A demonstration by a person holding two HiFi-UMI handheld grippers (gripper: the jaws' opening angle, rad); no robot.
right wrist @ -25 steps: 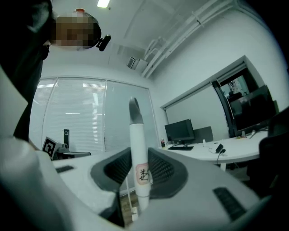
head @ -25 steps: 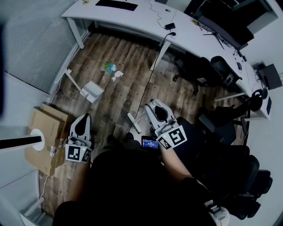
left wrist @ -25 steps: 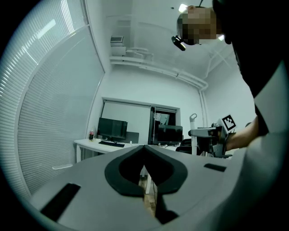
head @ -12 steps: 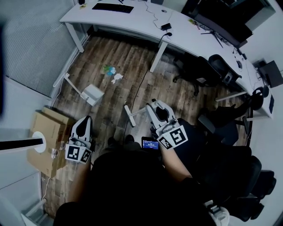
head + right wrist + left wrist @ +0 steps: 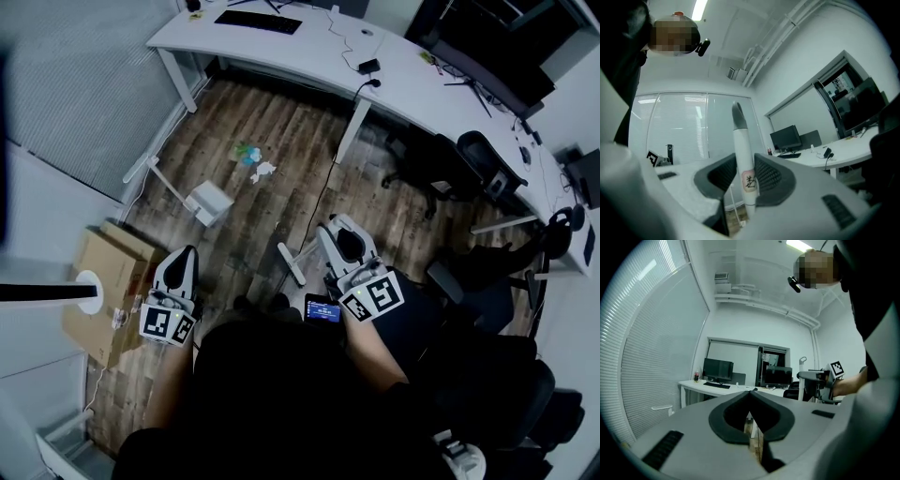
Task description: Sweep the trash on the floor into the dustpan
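Trash lies on the wood floor: a green-blue wad and a white crumpled paper. The white dustpan stands to the lower left of them, its long handle reaching up-left. My right gripper is shut on the white broom handle, which stands upright between its pads. The broom head hangs above the floor just left of that gripper, well short of the trash. My left gripper is shut and empty, its tips meeting. It points level, below the dustpan in the head view.
A cardboard box sits at the left beside my left gripper. A long white desk with monitors runs along the far side, one leg and a black cable near the trash. Office chairs crowd the right.
Both grippers have drifted a little across the room with the person. The broom stays in the right gripper. Trash and dustpan lie where they were.
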